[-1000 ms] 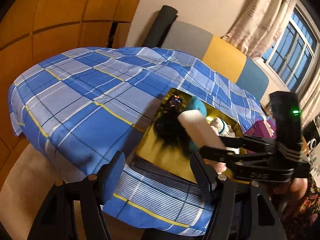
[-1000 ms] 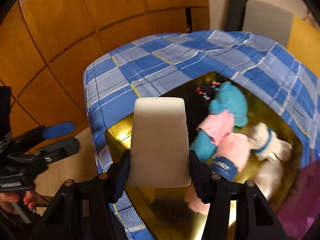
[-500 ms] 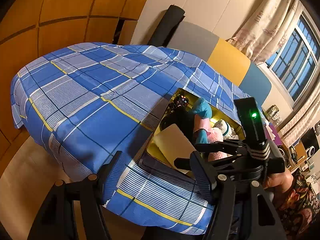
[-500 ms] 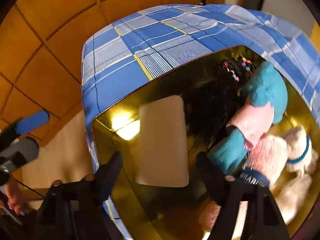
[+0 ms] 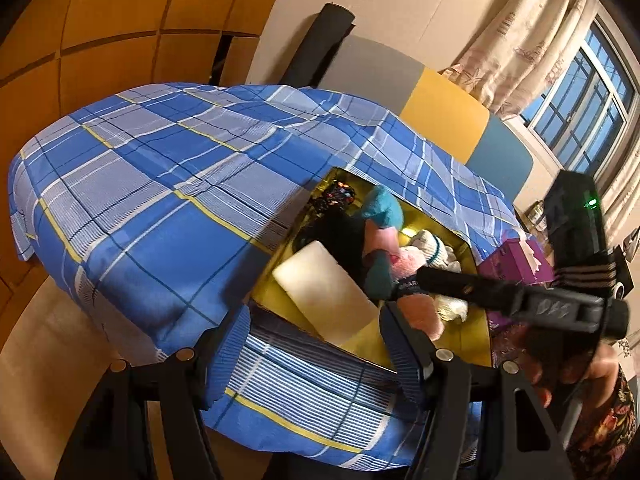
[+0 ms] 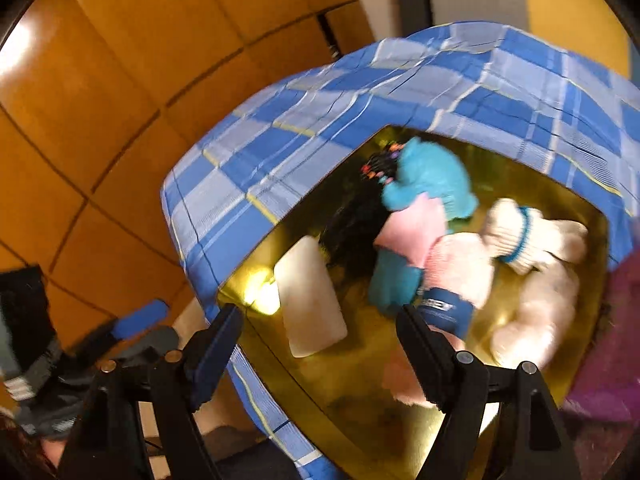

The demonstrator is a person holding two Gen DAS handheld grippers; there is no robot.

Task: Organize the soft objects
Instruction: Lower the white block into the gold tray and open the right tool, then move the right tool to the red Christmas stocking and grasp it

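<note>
The white sponge [image 6: 310,298] lies flat in the gold box [image 6: 400,408] beside the soft toys [image 6: 432,184], so both tools, right tool [image 6: 320,344] and left tool [image 5: 312,344], stand open and empty.

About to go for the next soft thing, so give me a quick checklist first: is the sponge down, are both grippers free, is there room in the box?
1. Sponge lies in the gold box: ok.
2. Right gripper open, nothing between its fingers: ok.
3. Left gripper open and empty: ok.
4. Bare floor left in the box near the sponge: ok.
5. Next soft thing outside the box: cannot tell.
</note>
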